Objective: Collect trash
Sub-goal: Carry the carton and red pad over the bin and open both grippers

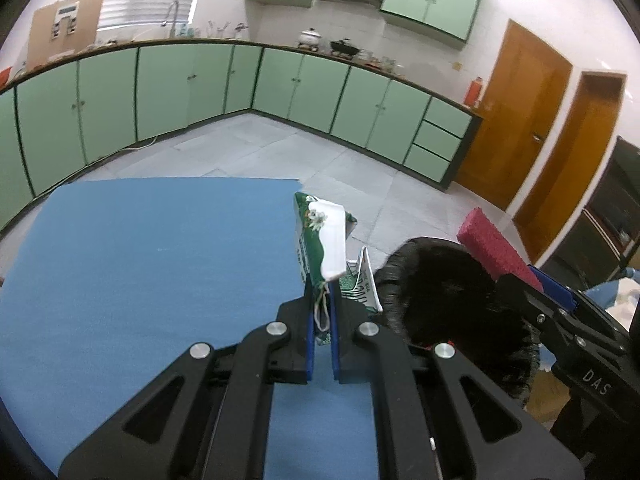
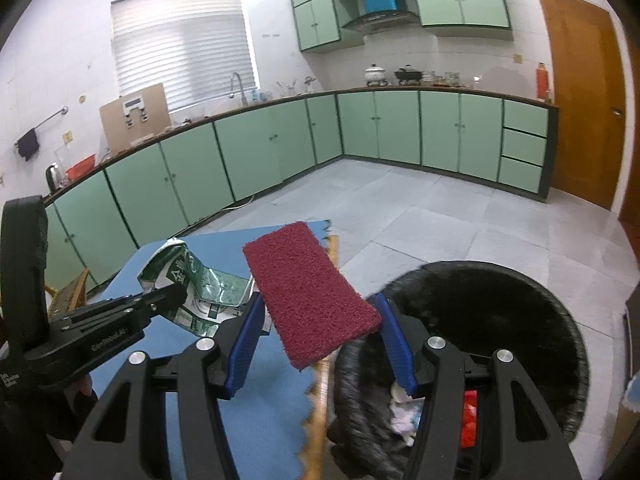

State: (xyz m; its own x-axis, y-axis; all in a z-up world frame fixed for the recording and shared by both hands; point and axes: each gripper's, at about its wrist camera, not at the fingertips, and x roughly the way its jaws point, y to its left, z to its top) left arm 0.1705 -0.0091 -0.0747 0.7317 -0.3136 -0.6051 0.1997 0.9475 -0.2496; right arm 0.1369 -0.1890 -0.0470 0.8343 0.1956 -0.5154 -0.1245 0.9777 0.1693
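Note:
My left gripper (image 1: 322,312) is shut on a crumpled green and white milk carton (image 1: 322,240) and holds it above the right edge of the blue table mat (image 1: 152,264). The carton also shows in the right wrist view (image 2: 192,284), with the left gripper (image 2: 176,294) on it. My right gripper (image 2: 320,332) holds a dark red scouring pad (image 2: 310,292) between its blue pads, beside the rim of a black trash bin (image 2: 480,320). The pad (image 1: 496,246) and bin (image 1: 452,292) also show in the left wrist view. Paper and red scraps (image 2: 408,412) lie inside the bin.
The table's wooden edge (image 2: 322,392) runs between the mat and the bin. Green cabinets (image 2: 280,148) line the far walls across a grey tiled floor (image 2: 440,224). Wooden doors (image 1: 520,128) stand at the right.

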